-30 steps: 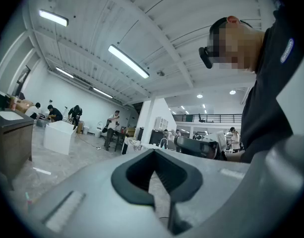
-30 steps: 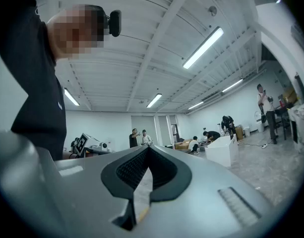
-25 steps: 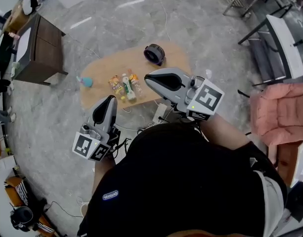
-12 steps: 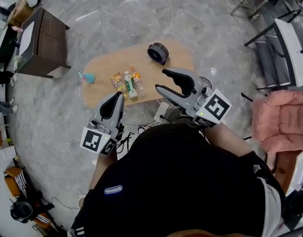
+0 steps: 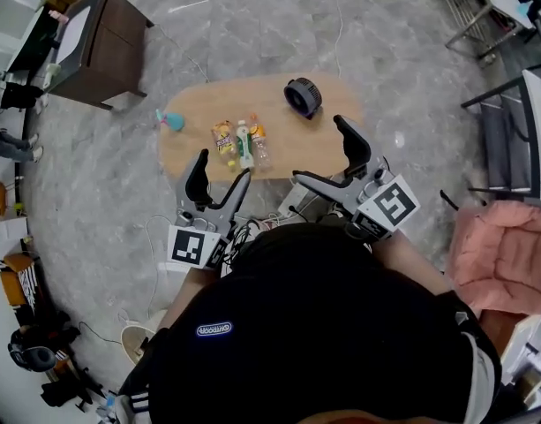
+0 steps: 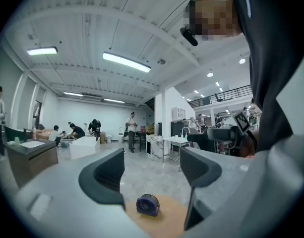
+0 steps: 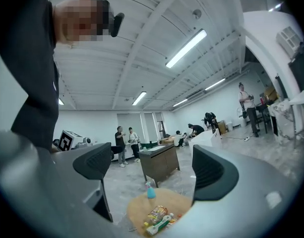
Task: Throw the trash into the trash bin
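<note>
Compared with a second ago, the right gripper (image 5: 318, 148) was closed; its jaws have just been opening and now stand wide with nothing between them. The left gripper (image 5: 222, 166) is also spread now, and empty. The trash (image 5: 242, 141), a snack packet and bottles, lies at the middle of the table (image 5: 199, 113). The left gripper view shows only the dark round bin (image 6: 148, 205), near the table's far right edge. The right gripper view shows the trash and a small blue thing (image 7: 150, 192) at the left end.

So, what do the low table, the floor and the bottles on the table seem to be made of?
The low table looks like wood or wood-look laminate, matte: even warm tan surface. The floor seems polished stone or marble-look tile: grey veins, glossy lamp reflections. The bottles are likely clear plastic with coloured labels, but too small to be sure.
</note>
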`<state>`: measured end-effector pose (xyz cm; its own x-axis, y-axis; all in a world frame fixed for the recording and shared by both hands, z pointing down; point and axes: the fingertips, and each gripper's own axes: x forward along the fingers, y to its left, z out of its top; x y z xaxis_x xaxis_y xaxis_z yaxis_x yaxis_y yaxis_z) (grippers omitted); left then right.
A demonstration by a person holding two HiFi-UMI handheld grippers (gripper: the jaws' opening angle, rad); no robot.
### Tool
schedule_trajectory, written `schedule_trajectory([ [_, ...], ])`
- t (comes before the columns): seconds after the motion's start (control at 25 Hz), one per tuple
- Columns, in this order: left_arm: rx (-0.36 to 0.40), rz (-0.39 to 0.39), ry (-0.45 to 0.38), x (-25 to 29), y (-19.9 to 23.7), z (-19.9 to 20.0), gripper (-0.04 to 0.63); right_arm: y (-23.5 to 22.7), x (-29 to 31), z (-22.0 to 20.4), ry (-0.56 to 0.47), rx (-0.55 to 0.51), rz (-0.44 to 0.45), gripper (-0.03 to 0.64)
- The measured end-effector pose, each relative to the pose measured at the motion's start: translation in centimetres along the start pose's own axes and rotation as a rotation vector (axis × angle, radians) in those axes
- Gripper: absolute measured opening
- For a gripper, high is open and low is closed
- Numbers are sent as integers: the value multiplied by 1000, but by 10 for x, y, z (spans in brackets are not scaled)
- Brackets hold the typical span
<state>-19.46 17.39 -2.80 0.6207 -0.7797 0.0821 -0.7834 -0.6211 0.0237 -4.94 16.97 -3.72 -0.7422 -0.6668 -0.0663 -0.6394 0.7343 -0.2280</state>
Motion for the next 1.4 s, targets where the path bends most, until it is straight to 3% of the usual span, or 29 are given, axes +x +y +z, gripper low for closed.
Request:
schedule_trajectory([
  [0.16,12,119,30,3,-2,1,350,-13,-10,-11,27,46,19,535],
  [0.4,55,191,52,5,-19,-1,350,-23,-15,-16,46,87,95,535],
  [0.72,42,280,49,-6,-25,2,350,-35,-17,-8,67,77,143,532],
  [1.0,61,188,54,-3,8,-16,350,-20,21,-25,103,71,136,517],
  [1.2,35,83,49,0,55,-38,348,-12,63,-50,117,45,46,500],
  [1.4,10,63,33,-14,109,-40,322,1,103,-75,212,2,-31,476],
])
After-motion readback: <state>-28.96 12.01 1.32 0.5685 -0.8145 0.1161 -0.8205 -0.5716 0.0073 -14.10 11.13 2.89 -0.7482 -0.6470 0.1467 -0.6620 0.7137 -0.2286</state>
